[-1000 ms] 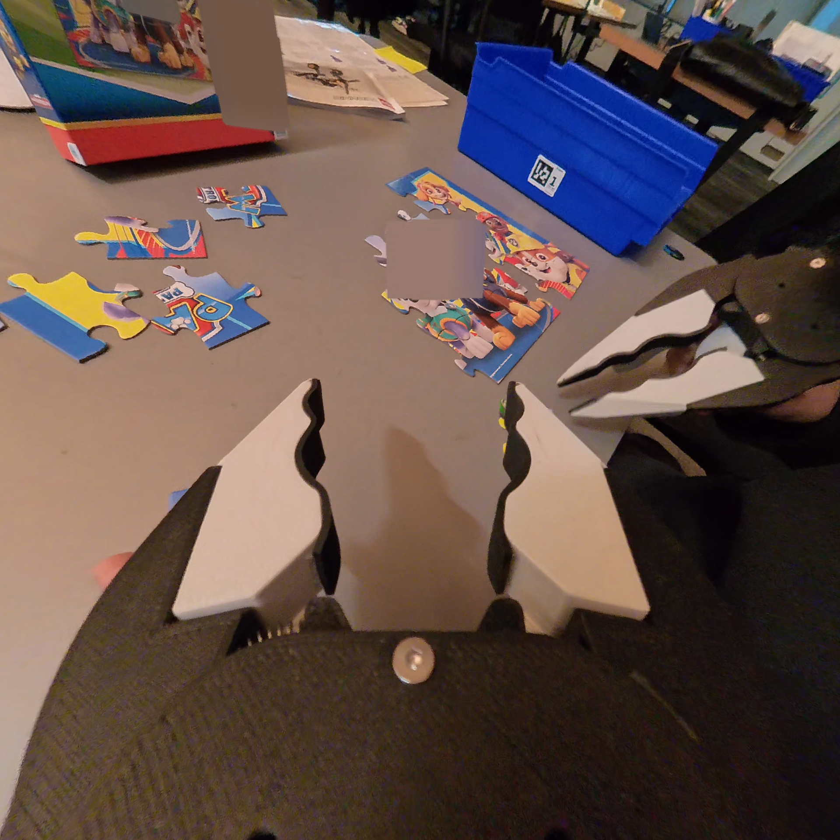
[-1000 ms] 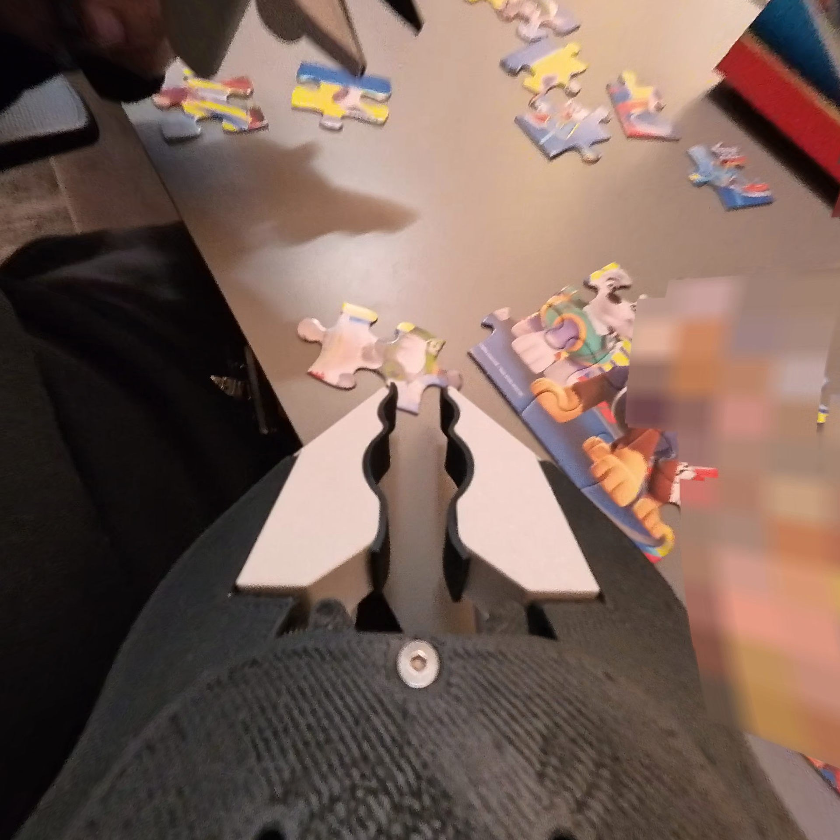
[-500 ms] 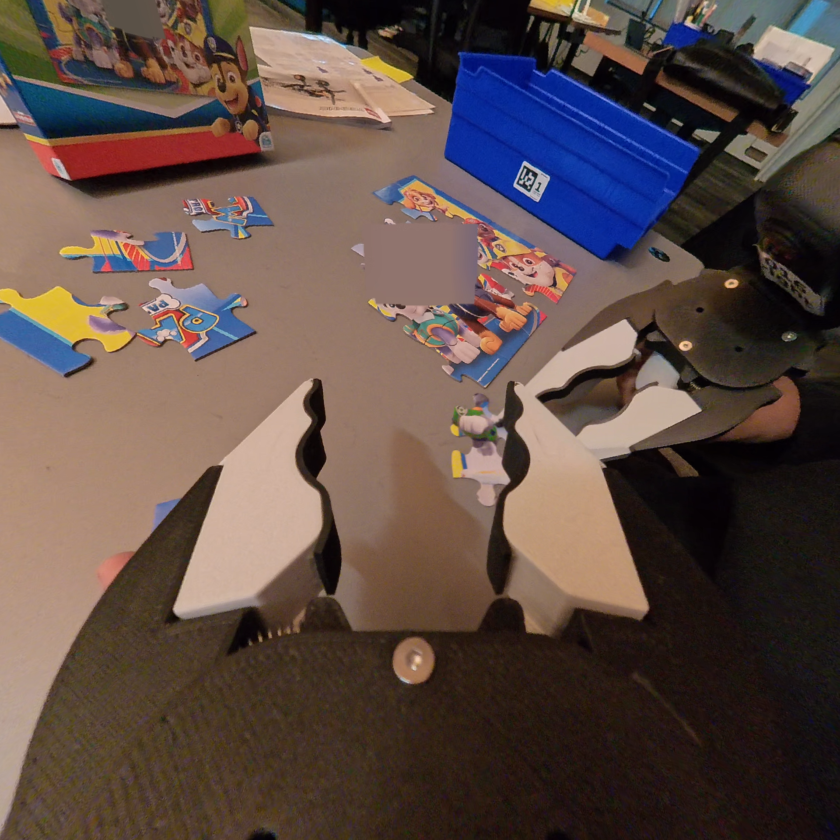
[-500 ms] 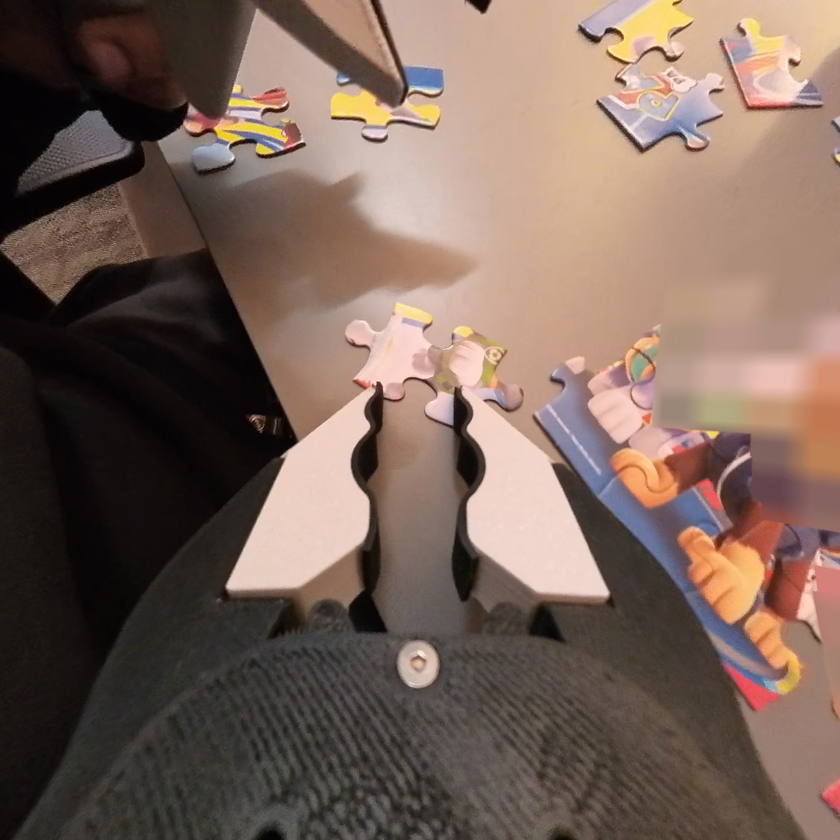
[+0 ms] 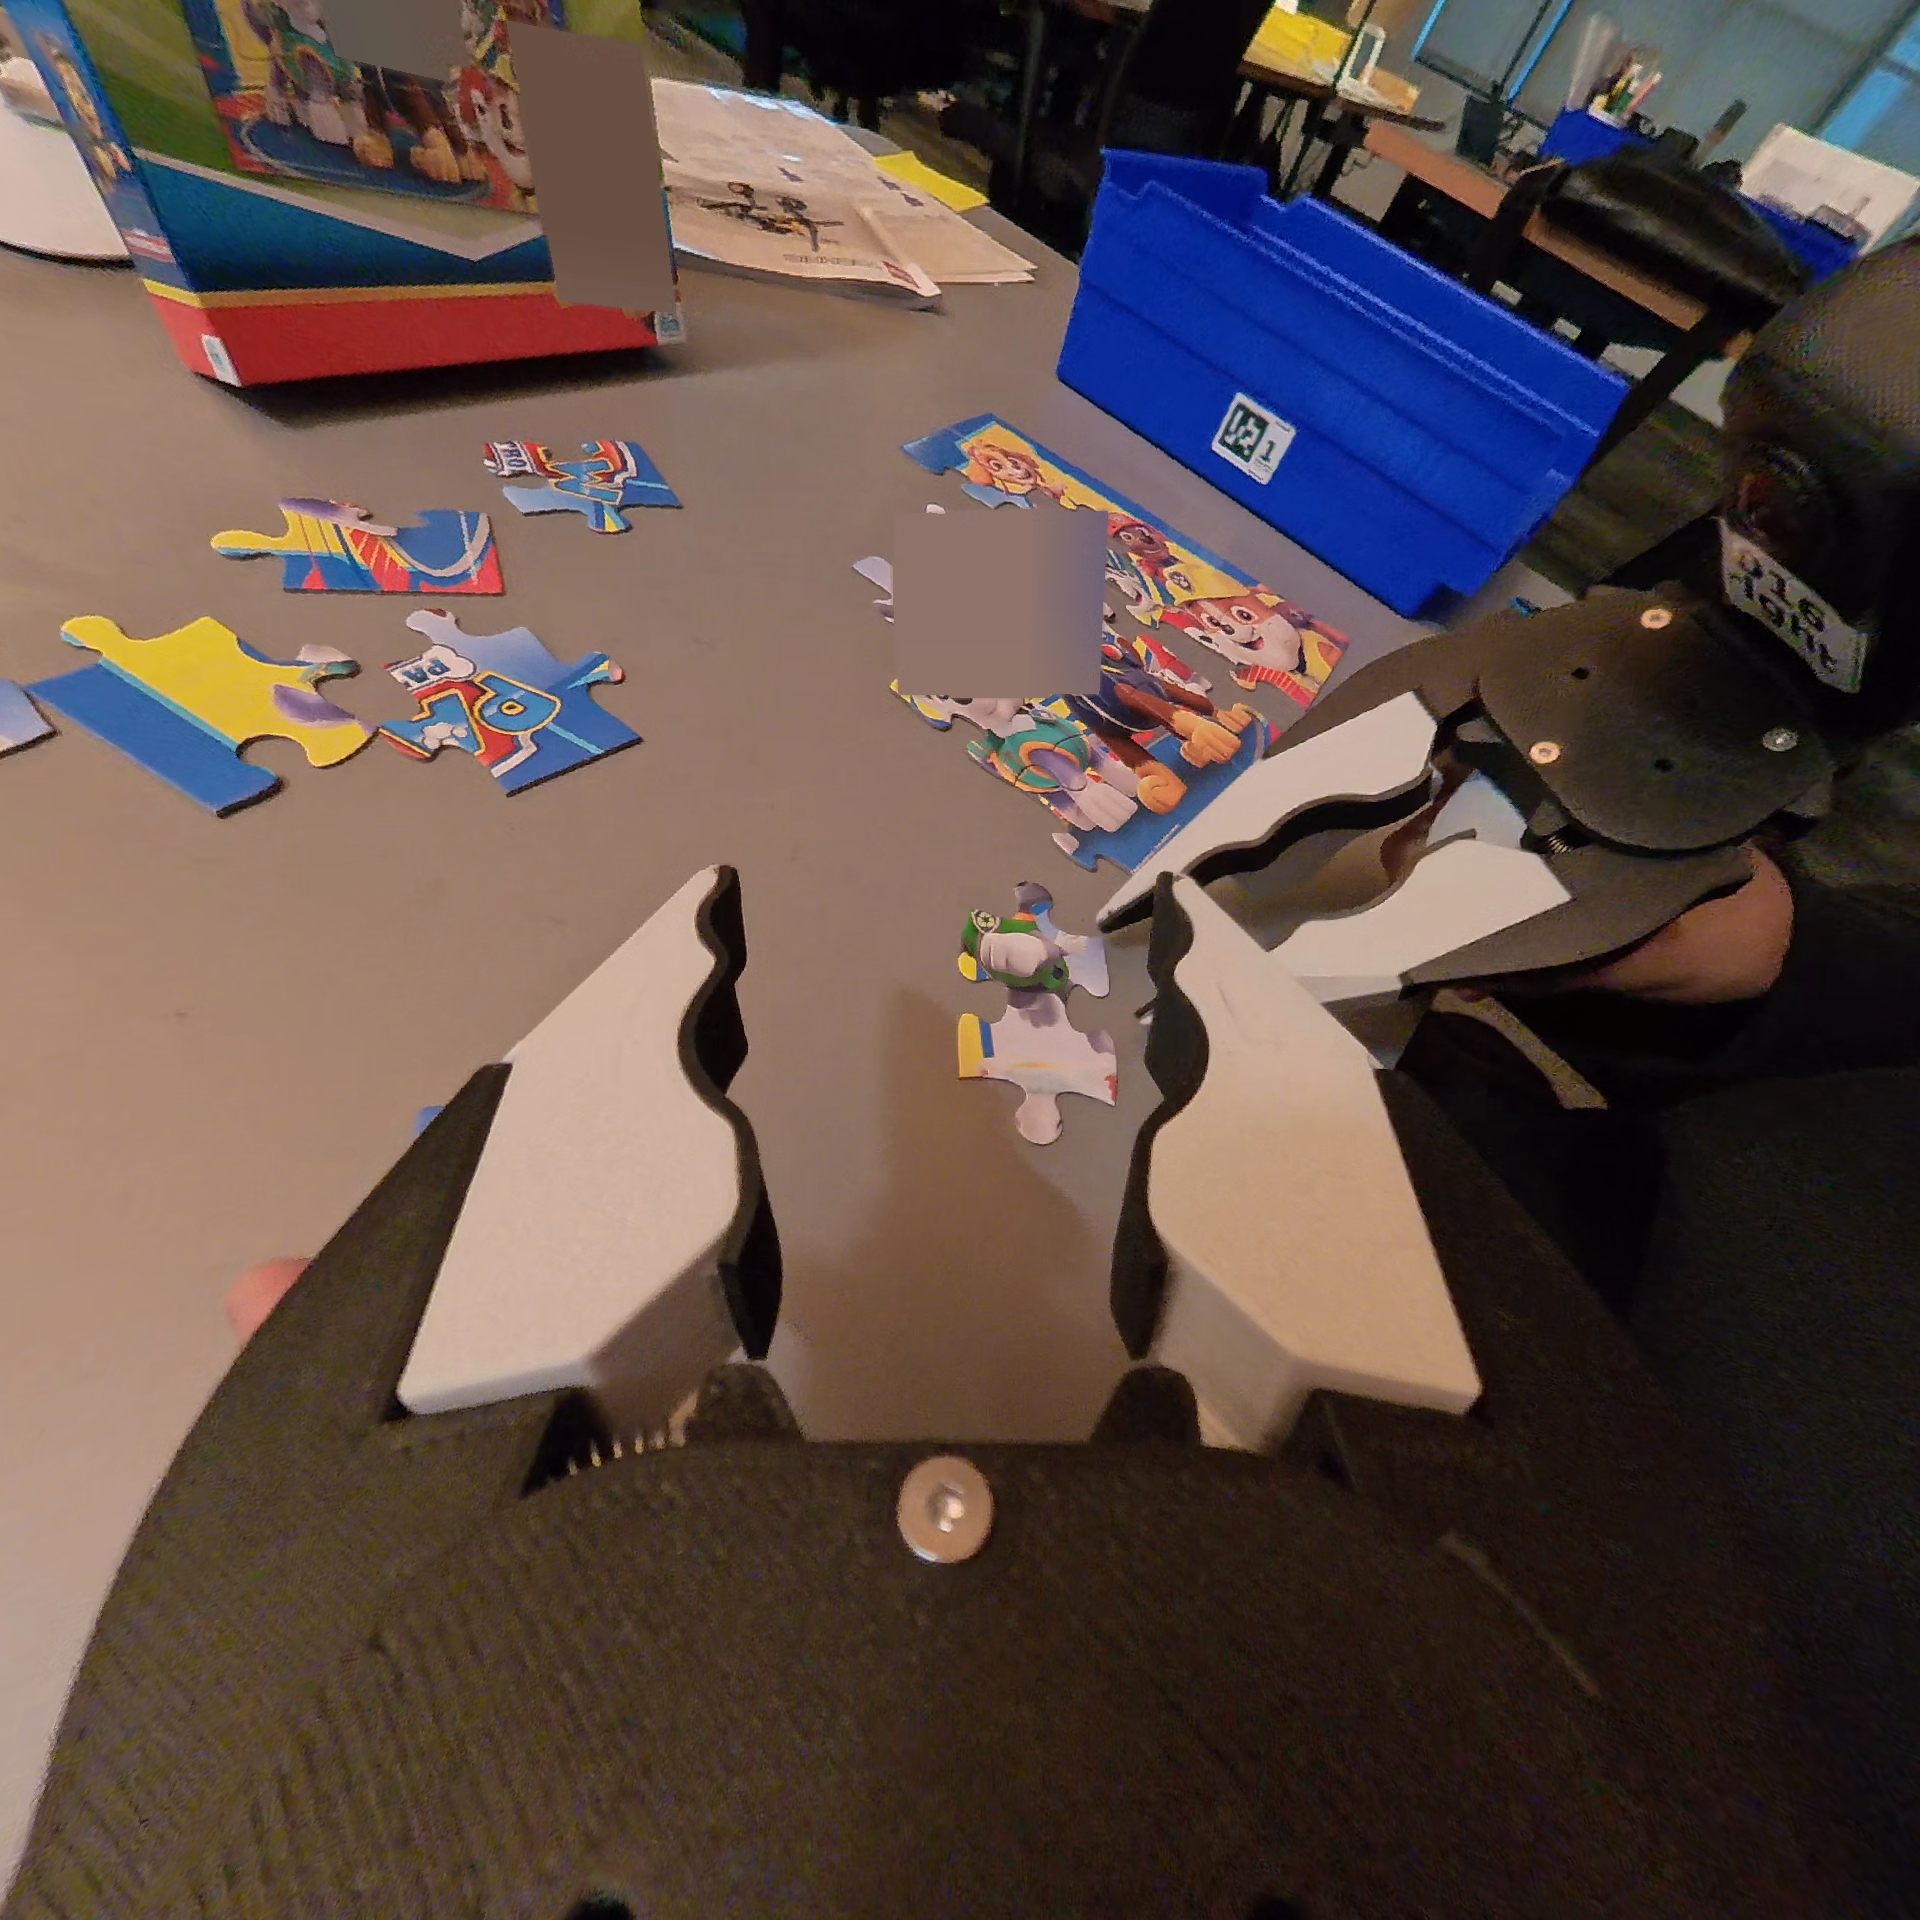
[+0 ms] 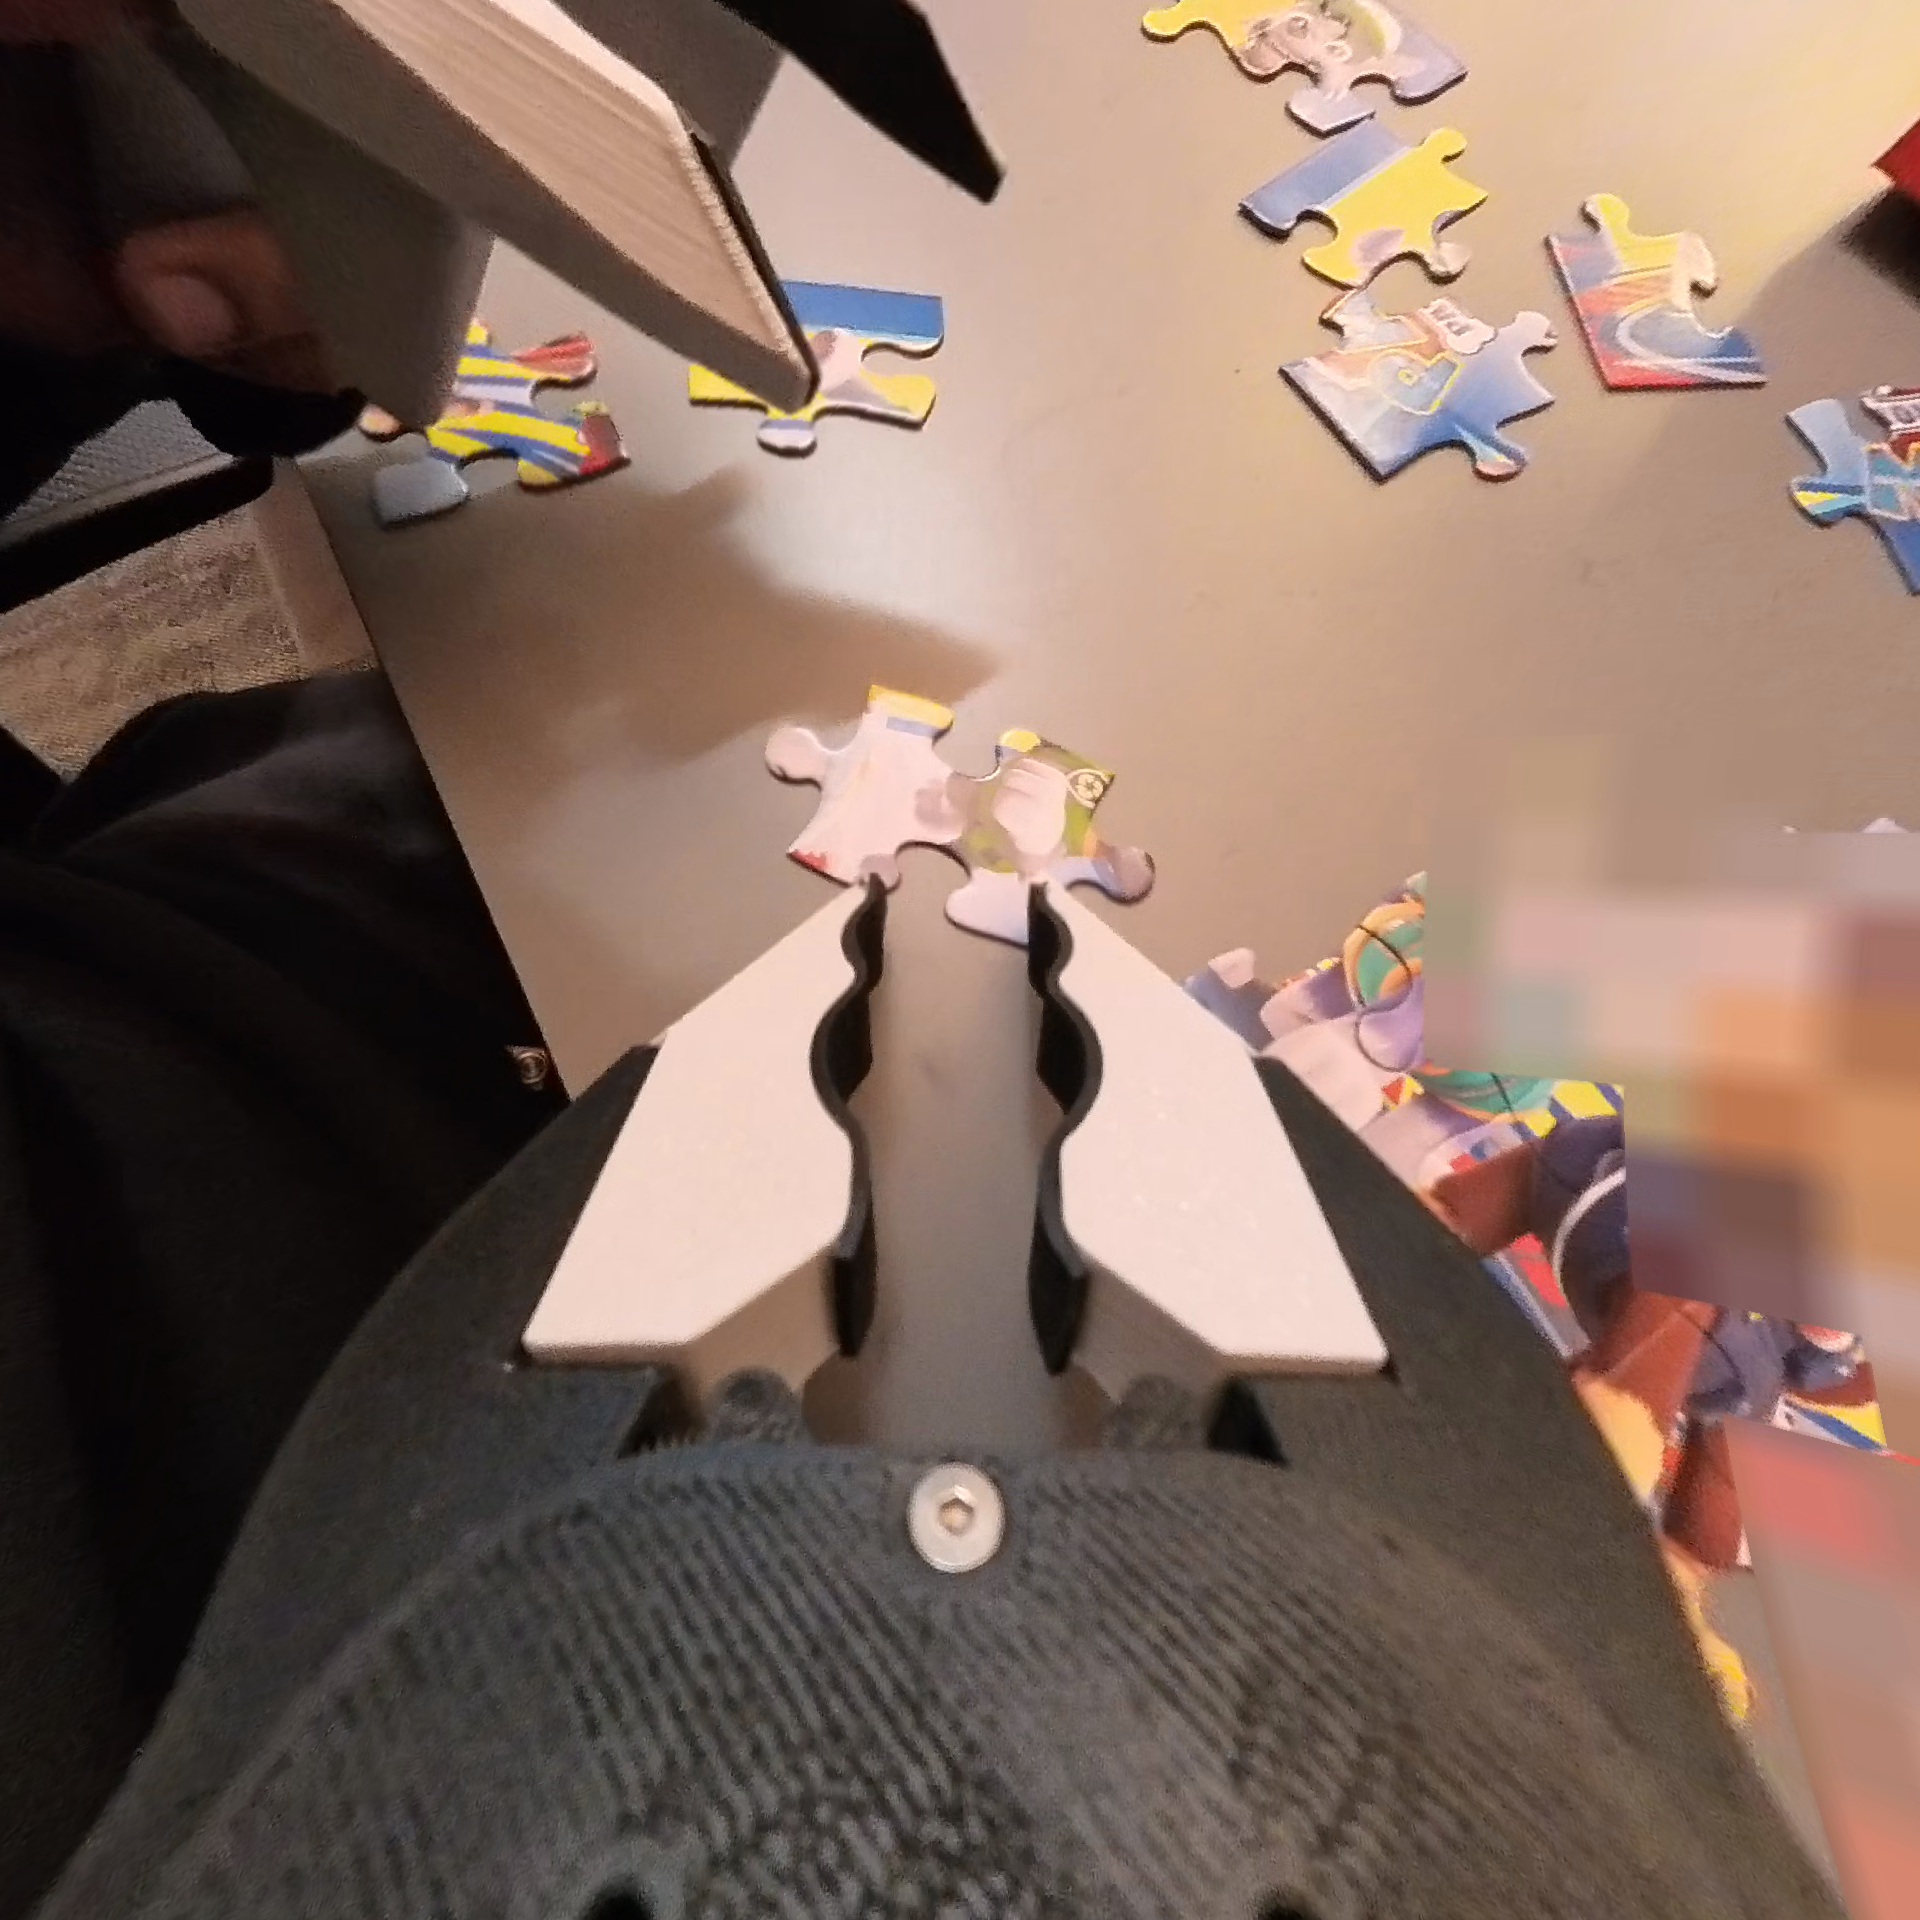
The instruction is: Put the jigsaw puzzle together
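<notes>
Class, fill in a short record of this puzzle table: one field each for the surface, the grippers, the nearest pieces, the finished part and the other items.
Surface: grey table
Left gripper: open wide, holds nothing
Right gripper: partly open, holds nothing, tips at the edge of the joined pair
Joined pair: two linked puzzle pieces lying flat near the table edge
Assembled section: beyond the pair, partly blurred over
Loose pieces: scattered to the left
Puzzle box: far left
Blue bin: far right
Papers: beside the box
</notes>
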Motion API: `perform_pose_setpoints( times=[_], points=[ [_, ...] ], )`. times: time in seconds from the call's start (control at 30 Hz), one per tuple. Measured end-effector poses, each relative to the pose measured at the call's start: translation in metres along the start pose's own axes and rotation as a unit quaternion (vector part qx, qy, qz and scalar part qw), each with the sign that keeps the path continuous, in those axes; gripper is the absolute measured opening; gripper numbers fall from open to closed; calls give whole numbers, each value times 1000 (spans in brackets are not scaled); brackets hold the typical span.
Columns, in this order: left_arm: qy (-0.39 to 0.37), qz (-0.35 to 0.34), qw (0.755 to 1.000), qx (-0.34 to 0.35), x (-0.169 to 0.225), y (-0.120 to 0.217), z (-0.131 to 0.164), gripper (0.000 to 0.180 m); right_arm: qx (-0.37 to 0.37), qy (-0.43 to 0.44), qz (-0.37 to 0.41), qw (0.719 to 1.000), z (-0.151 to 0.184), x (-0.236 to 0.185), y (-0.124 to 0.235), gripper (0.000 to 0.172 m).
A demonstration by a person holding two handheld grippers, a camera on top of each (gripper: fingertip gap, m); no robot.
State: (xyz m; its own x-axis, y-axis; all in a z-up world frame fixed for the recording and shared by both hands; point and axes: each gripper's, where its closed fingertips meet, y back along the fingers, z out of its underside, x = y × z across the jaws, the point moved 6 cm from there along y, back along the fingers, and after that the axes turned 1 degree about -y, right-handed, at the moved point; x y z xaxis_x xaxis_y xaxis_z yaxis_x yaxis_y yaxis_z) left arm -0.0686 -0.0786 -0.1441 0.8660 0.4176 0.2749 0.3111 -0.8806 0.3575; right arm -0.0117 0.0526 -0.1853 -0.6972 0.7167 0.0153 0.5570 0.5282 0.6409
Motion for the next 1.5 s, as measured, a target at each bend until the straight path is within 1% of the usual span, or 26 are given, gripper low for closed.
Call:
perform_pose_setpoints(
  times=[0.17, 0.43, 0.67, 0.8, 1.23, 1.37, 1.5],
  points=[
    [14, 9, 1000, 3, -3, -1, 2, 77, -5, -29, -18, 999, 6, -1, 1, 25],
    [17, 17, 1000, 8, -1, -1, 0, 76, -9, -22, -14, 1000, 2, 1, -7, 24],
    [20, 19, 1000, 10, -1, -1, 1, 76, -7, -29, -12, 999, -1, 4, -11, 32],
    [20, 20, 1000, 11, -1, -1, 1, 76, 2, -22, -7, 1000, -6, 0, -9, 34],
    [24, 26, 999, 10, 0, -3, 2, 76, 13, -9, -7, 1000, -7, -10, -3, 33],
    [26, 30, 999, 8, 1, -5, 3, 76, 14, -1, 14, 1000, 0, -8, 7, 33],
    [24, 41, 999, -4, 7, -15, 3, 78, 5, -2, 67, 998, 17, 9, 28, 33]
  ],
)
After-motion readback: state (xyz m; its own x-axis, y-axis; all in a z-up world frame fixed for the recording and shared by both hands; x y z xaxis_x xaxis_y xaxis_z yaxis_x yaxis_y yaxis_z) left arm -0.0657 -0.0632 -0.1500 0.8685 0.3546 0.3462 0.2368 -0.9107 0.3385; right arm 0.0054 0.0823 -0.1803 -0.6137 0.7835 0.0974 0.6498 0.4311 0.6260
